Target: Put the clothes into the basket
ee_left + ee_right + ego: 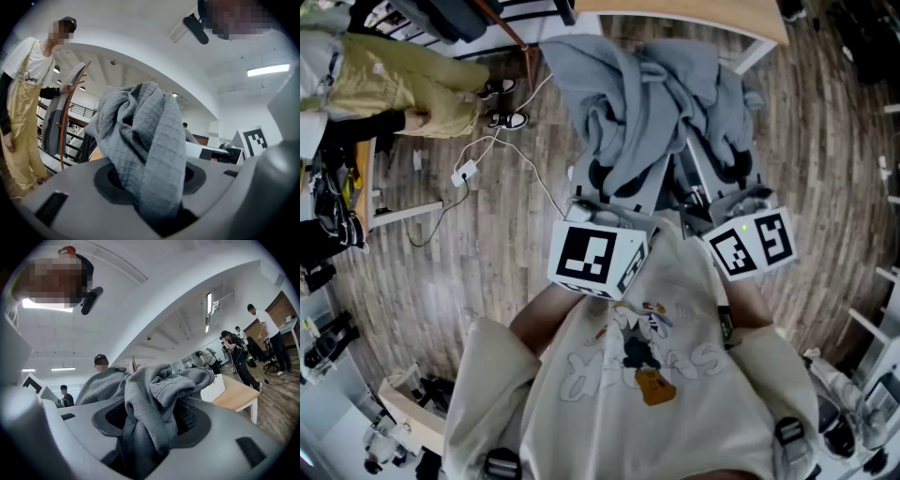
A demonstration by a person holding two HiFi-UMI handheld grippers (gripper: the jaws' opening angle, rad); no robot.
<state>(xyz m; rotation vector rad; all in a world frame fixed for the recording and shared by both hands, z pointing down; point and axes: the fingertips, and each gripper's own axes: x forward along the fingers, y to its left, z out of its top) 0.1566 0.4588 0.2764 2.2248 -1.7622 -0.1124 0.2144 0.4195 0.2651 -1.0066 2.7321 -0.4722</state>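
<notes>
Closest in, the left gripper (150, 187) has its fingers (65, 197) clamped on a thick fold of grey waffle-knit clothing (145, 131). The cloth runs down into the gap between them and bulges up above it. The right gripper (145, 427) is much the same: its fingers (225, 437) pinch a bunched, smoother grey fold with a ribbed hem showing.

In the head view the two grippers sit side by side just ahead of the person's cream printed sweatshirt (675, 375). The grey cloth spreads out from them as one crumpled heap, held up over the wood-plank floor (469, 272); whether it is one garment or two is hard to say. Beyond it stands a light wooden bench with white legs (712, 23). At far left is a person in mustard overalls (403, 84).
</notes>
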